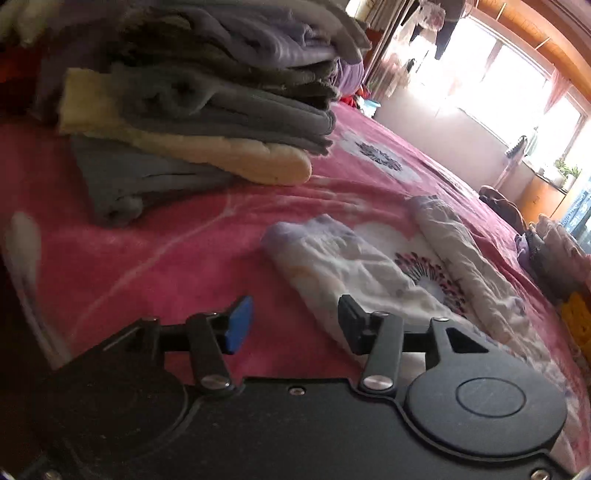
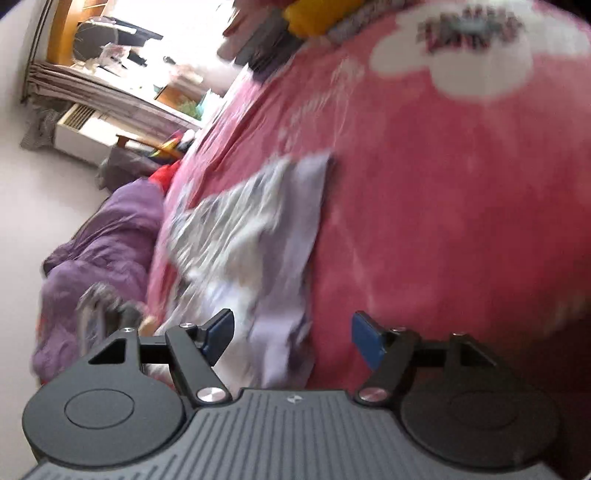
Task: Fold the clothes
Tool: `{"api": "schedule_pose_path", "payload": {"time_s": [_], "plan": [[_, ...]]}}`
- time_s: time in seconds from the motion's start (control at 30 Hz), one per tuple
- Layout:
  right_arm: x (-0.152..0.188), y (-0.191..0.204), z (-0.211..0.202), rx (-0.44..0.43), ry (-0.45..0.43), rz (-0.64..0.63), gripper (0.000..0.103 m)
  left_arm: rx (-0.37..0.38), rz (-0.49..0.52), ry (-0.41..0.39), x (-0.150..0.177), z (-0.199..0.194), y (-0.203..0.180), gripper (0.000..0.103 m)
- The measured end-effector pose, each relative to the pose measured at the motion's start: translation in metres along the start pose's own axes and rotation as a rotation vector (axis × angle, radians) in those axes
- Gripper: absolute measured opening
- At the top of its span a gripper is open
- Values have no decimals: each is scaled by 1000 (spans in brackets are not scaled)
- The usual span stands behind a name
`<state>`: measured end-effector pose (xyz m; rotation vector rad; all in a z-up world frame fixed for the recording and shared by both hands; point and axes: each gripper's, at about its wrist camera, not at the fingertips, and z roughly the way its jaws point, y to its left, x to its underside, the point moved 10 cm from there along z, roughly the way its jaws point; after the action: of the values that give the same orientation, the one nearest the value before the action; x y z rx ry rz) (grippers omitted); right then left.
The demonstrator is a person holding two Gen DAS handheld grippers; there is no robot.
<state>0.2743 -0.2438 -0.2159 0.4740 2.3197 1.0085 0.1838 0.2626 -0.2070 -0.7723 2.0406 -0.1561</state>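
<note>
A pale floral garment (image 1: 343,266) with lilac patches lies spread on the pink bedspread (image 1: 177,258), its two long parts running away from me. My left gripper (image 1: 295,325) hovers open at its near edge, nothing between the blue-padded fingers (image 1: 240,323). In the right wrist view, tilted and blurred, the same pale garment (image 2: 255,236) lies on the pink bedspread (image 2: 443,206). My right gripper (image 2: 293,339) is open just above the cloth's near end, holding nothing.
A tall stack of folded grey, cream and lilac clothes (image 1: 207,99) stands at the left on the bed. More unfolded clothes (image 1: 554,254) lie at the right edge. A purple quilt (image 2: 96,258) hangs beside the bed; a yellow item (image 2: 317,14) sits at the far end.
</note>
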Motion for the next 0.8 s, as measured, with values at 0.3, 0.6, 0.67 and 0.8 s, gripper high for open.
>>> {"api": "schedule_pose_path", "payload": {"time_s": [0.3,0.6,0.67,0.8], "plan": [[-46,5,85,-13,-57,-136,13,477,414,248,84,-25,-209,48],[-99,-1,70,93,-136,-220,6,516,764,397,173,-37,-285,49],[-99,-14,72,158,-121,-218,12,461,823,434,191,-25,-284,48],[-76,-6,49,116,-185,-177,62,538,775,353,176,-48,-291,53]]}}
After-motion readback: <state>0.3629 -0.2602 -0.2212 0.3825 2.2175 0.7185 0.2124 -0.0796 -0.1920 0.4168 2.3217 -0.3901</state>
